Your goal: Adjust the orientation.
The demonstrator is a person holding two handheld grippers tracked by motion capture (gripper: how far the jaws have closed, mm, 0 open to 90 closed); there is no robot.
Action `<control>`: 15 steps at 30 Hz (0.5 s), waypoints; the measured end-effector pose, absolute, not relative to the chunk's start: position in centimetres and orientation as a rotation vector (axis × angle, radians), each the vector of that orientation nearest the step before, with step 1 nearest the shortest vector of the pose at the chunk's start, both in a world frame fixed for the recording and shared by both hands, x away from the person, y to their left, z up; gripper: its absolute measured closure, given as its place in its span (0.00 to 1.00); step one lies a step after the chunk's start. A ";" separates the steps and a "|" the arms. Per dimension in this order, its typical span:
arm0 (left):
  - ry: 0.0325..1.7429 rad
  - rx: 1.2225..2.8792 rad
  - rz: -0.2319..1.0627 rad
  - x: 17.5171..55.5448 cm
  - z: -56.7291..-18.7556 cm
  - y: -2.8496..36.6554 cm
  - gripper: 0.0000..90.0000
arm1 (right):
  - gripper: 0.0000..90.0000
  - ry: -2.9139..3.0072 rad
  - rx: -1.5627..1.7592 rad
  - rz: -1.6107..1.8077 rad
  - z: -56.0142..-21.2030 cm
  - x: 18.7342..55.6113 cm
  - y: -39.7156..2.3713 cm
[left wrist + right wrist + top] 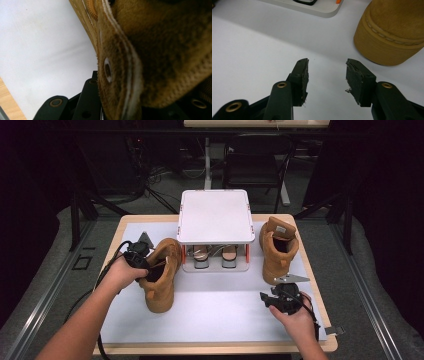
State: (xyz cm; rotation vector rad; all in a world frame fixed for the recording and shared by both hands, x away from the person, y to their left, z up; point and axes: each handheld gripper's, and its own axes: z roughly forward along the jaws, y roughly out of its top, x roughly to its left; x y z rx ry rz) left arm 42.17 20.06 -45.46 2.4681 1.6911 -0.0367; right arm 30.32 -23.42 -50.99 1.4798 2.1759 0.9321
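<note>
Tan suede work boot (161, 277) in play here, and the left gripper (141, 263) has it by the collar: the jaws are clamped on the ankle flap, one inside the opening, one outside. In the left gripper view the leather fills the space between the jaws, a fuzzy nap, pale stitching along the edge, one metal eyelet (108, 70) just above the left jaw, and a woven tan lace running up beyond it. The boot lies with its toe toward the person, sole edge thick and honey-coloured, resting on the white mat (215, 312) that covers the wooden tabletop (125, 222).

Count two boots. The second boot (276, 251) stands ahead of the right gripper (272, 299), its rounded toe just beyond and to the right of the right jaw in the right gripper view, welt stitching clear along the rim. There is a small pale label on its tongue, too small to read.

The right gripper's jaws stand apart, nothing between them but bare mat, worn black pads facing each other.

Beyond both pairs of jaws sits one white rack (216, 217), flat-topped, with orange fittings, and two lighter shoes (215, 255) side by side on its lower level. No writing can be made out on it.
</note>
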 end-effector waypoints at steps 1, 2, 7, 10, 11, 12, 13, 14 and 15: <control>1.693 2.470 -0.041 42.2 -45.5 20.1 0.89 | 0.58 2.187 1.480 0.924 -50.6 30.5 -23.5; 1.696 2.472 -0.046 42.3 -45.5 20.1 0.89 | 0.58 2.196 1.486 0.899 -50.3 30.8 -23.6; 1.692 2.505 -0.031 42.4 -45.5 19.7 0.89 | 0.59 2.283 1.505 0.819 -49.1 32.2 -23.9; 1.691 2.505 -0.030 42.4 -45.5 19.8 0.89 | 0.59 2.345 1.499 0.758 -48.4 32.8 -23.9; 1.692 2.504 -0.032 42.4 -45.5 19.8 0.89 | 0.59 2.359 1.496 0.740 -48.2 33.0 -23.8; 1.689 2.505 -0.029 42.4 -45.5 19.8 0.89 | 0.59 2.373 1.487 0.711 -48.0 33.2 -23.8; 1.689 2.506 -0.028 42.4 -45.5 19.8 0.89 | 0.59 2.389 1.490 0.699 -47.7 33.4 -23.7; 1.689 2.506 -0.027 42.4 -45.5 19.8 0.88 | 0.59 2.399 1.487 0.671 -47.3 33.6 -23.8; 1.690 2.505 -0.026 42.4 -45.5 19.7 0.88 | 0.59 2.404 1.496 0.676 -47.0 33.8 -23.8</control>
